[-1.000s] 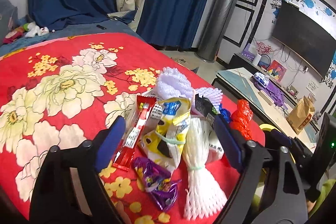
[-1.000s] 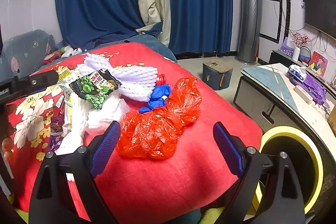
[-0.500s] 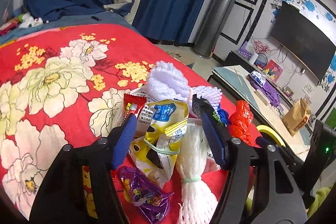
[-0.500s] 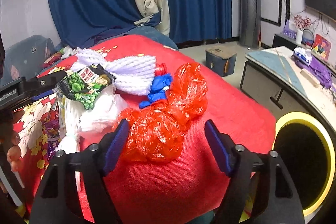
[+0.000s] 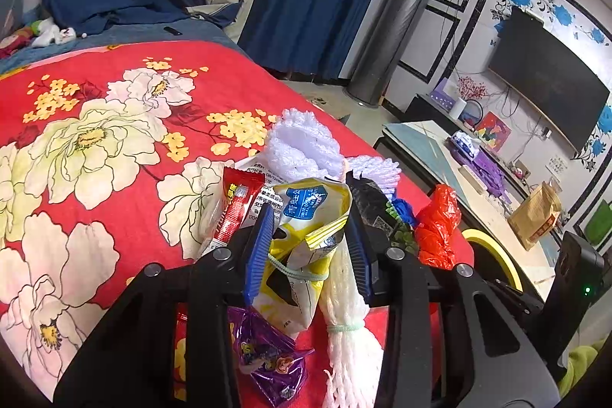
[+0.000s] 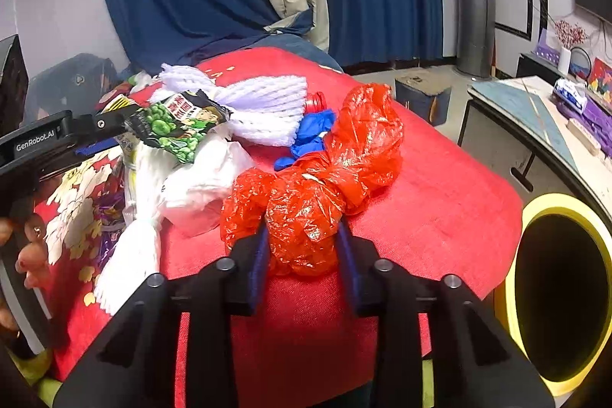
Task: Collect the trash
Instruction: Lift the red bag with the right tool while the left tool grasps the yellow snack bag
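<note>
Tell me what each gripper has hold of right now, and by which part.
Both are closing. The left gripper has the yellow snack bag between its jaws at the torn top. The right gripper squeezes the near lobe of the crumpled red plastic bag.

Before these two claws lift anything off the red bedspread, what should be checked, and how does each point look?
1. Left claw around the yellow snack packet: ok, closing on it.
2. Right claw around the crumpled red plastic bag: ok, closing on it.
3. Firm hold on both: cannot tell, jaws not yet settled.
4. White foam net sleeve clear of the left claw: not ok, it lies against one finger.
5. Yellow-rimmed bin open: ok, beside the bed.
</note>
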`<act>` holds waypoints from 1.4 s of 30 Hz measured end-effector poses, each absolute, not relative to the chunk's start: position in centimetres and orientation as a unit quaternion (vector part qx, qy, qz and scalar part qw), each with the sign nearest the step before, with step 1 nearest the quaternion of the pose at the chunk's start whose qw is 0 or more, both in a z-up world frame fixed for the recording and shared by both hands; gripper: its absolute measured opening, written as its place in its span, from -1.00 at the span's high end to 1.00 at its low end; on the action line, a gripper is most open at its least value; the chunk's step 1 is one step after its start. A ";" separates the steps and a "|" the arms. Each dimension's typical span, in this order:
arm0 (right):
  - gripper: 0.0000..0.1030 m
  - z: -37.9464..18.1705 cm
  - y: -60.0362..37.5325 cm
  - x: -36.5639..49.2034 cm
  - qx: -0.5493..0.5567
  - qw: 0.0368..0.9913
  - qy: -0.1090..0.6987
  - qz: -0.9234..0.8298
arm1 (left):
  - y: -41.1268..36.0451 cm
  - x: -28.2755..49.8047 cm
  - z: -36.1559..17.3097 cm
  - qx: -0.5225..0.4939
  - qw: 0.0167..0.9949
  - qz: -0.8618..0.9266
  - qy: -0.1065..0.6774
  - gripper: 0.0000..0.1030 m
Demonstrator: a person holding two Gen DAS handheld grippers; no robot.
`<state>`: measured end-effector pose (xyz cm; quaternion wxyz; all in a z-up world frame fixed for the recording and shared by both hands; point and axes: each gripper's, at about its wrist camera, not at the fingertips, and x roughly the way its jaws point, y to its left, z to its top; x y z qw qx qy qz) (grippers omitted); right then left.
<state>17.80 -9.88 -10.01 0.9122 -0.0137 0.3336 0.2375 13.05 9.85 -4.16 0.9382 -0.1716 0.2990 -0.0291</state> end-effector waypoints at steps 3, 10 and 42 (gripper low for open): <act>0.48 -9.6 -10.2 17.5 -0.015 0.916 0.323 0.239 | 10.0 12.3 -3.5 -0.173 0.943 -0.030 0.283 0.46; 0.49 -8.2 -11.2 16.6 -0.018 0.926 0.290 0.242 | 10.2 10.3 -0.9 -0.166 0.956 -0.020 0.240 0.47; 0.49 -3.4 -18.8 14.0 -0.042 0.950 0.227 0.211 | 2.0 9.9 2.6 -0.134 0.964 -0.115 0.198 0.47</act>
